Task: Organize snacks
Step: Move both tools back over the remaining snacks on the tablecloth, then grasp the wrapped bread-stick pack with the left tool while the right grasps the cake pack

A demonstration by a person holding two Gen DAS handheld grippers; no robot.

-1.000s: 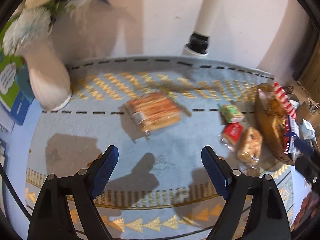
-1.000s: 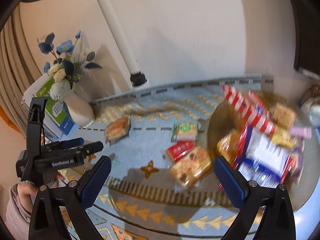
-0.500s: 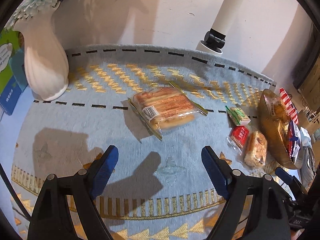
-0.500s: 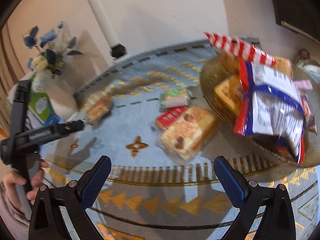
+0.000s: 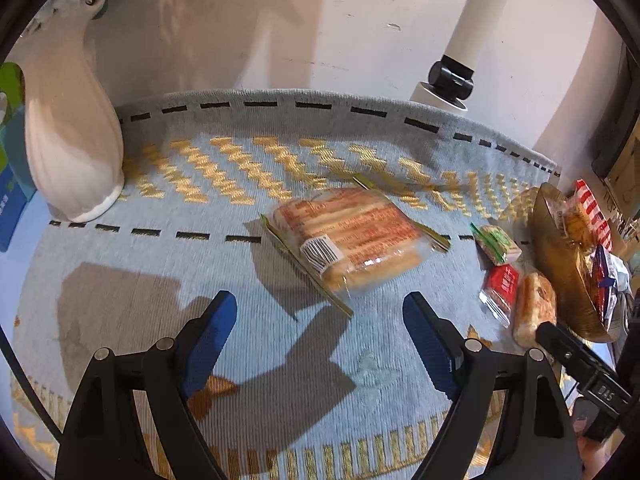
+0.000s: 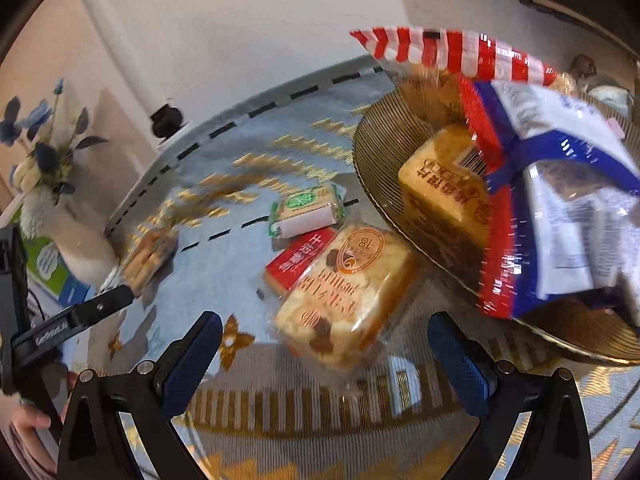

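Right below us, our left gripper [image 5: 318,344] stands spread wide with nothing between its blue pads, and the clear-wrapped packet of golden bread sticks [image 5: 352,238] lies just ahead of it on the pale blue woven mat with gold zigzags [image 5: 168,252]. That packet has grown in view over the last second, so we have come down and closer; we judge it the left hand's target.

Over on the other side, our right gripper [image 6: 322,354] is spread just as wide and empty, and the clear-wrapped square cake with dark chips [image 6: 346,300] now sits right between and just beyond its fingertips, where a second ago it lay well ahead. We have dropped and rolled toward it, so a pinch looks near, though neither tool touches anything yet.

Past the cake, touching its far edge, lies the flat red sachet [image 6: 300,260], then the green-and-white wrapped wafer [image 6: 306,210] beside it. To the right stands the ribbed amber glass bowl [image 6: 378,148], already heaped with a red-striped bag [image 6: 452,54] and a blue-and-white bag [image 6: 560,184]. Four snacks remain on the mat, so the sorting is partway. Farthest off, the white ribbed vase [image 5: 70,144] stands by the wall.
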